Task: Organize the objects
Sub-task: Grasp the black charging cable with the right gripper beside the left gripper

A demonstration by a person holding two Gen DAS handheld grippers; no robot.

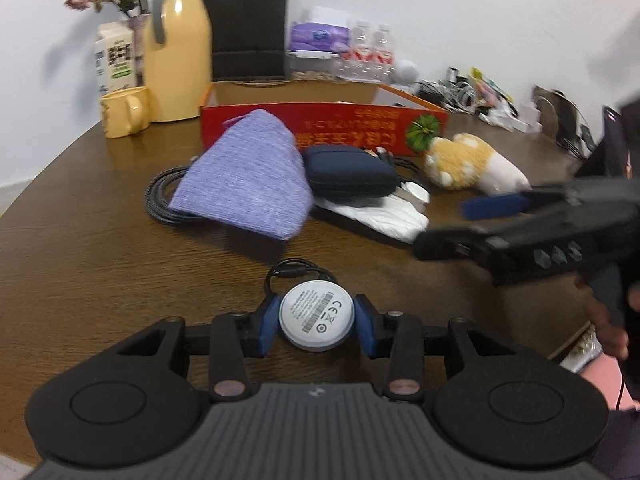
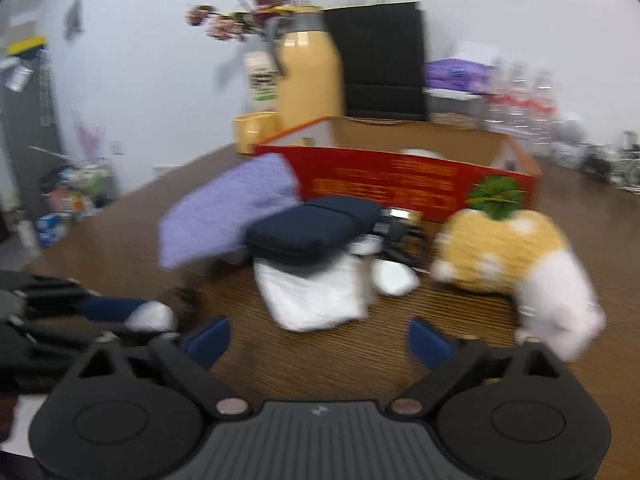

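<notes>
My left gripper (image 1: 317, 325) is shut on a round white charger puck (image 1: 316, 316), whose black cable (image 1: 294, 274) loops behind it over the table. My right gripper (image 2: 319, 342) stands open with bare wood between its fingers, just short of a white cloth (image 2: 316, 294). On that cloth lies a navy pouch (image 2: 312, 226), with a purple cloth (image 2: 228, 216) to its left and a yellow-and-white plush toy (image 2: 508, 256) to its right. An open red cardboard box (image 2: 400, 184) stands behind them. In the left wrist view the right gripper (image 1: 456, 222) reaches in from the right.
A yellow jug (image 1: 178, 60), a yellow mug (image 1: 124, 110), a carton (image 1: 114, 62), a vase of dried flowers and a black paper bag (image 1: 250, 26) line the wall. Water bottles (image 1: 370, 54) and cable clutter lie at back right. A coiled black cable (image 1: 160, 196) sits under the purple cloth.
</notes>
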